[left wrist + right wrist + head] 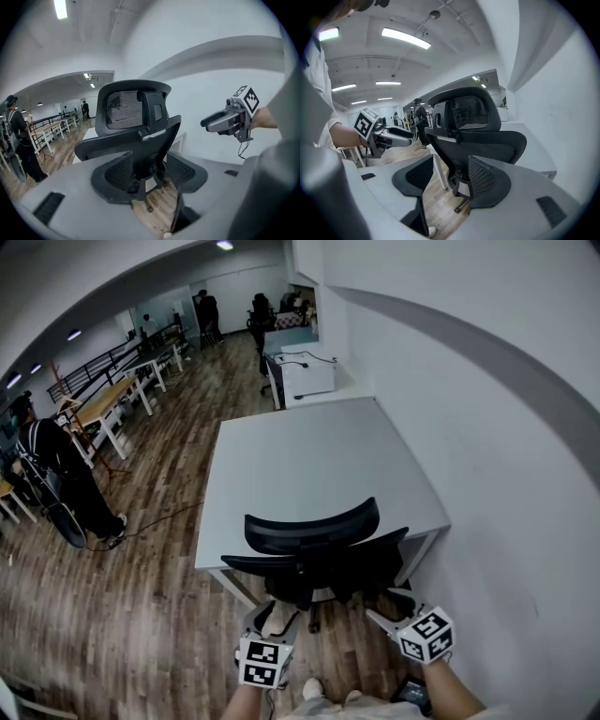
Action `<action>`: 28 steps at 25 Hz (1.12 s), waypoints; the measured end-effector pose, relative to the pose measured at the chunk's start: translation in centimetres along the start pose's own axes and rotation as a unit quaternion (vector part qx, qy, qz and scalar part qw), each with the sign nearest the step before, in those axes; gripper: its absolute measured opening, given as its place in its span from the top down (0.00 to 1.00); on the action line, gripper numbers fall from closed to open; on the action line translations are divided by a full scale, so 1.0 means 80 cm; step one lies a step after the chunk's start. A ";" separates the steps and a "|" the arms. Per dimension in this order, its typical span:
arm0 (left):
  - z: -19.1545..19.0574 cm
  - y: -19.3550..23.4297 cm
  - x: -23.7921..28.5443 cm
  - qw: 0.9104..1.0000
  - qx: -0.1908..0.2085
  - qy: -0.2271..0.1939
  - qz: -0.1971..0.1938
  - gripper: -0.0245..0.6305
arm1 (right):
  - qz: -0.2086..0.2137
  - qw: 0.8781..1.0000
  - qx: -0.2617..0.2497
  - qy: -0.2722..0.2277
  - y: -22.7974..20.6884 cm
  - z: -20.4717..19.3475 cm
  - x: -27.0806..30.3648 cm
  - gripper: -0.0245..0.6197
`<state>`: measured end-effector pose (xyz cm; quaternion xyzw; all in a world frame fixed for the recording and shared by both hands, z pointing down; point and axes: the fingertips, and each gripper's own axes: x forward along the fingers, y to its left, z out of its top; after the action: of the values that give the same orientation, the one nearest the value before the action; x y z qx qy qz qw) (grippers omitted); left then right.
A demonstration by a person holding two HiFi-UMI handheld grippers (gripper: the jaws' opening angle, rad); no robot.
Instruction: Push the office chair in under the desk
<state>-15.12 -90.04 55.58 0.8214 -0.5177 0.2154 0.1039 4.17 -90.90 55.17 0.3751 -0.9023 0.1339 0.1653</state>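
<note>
Jaws on the left gripper [270,617] and right gripper [386,608] stand apart, holding nothing. The office chair [314,545] stands at the worktop's [309,456] near edge. Push one side harder and it may spin and bump the worktop.

There is one office chair [314,545], one white desk [319,460] and two grippers: a left gripper [269,618] and a right gripper [386,612]. One person [64,474] stands nearby, while the farther figures and tables are too small to count.
</note>
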 end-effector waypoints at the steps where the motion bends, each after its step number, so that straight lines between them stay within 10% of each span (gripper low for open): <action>1: -0.003 -0.007 -0.003 1.000 -0.004 0.000 -0.005 0.62 | 0.006 1.000 0.004 0.000 0.007 -0.003 -0.002 0.57; 7: -0.017 -0.046 -0.017 0.999 -0.015 -0.006 -0.038 0.66 | 0.058 0.998 0.009 0.000 0.050 -0.016 -0.009 0.66; 14: -0.004 -0.085 -0.034 0.997 -0.004 -0.015 -0.082 0.96 | 0.101 0.995 0.017 0.003 0.077 -0.016 -0.034 0.86; 28: 0.018 -0.111 -0.034 0.990 -0.006 -0.026 -0.141 0.96 | 0.132 0.991 0.014 -0.030 0.086 0.020 -0.050 0.88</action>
<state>-7.83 -84.46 53.54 0.8907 -0.4011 0.1740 0.1250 1.54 -84.24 51.26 0.2585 -0.9466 0.1554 0.1137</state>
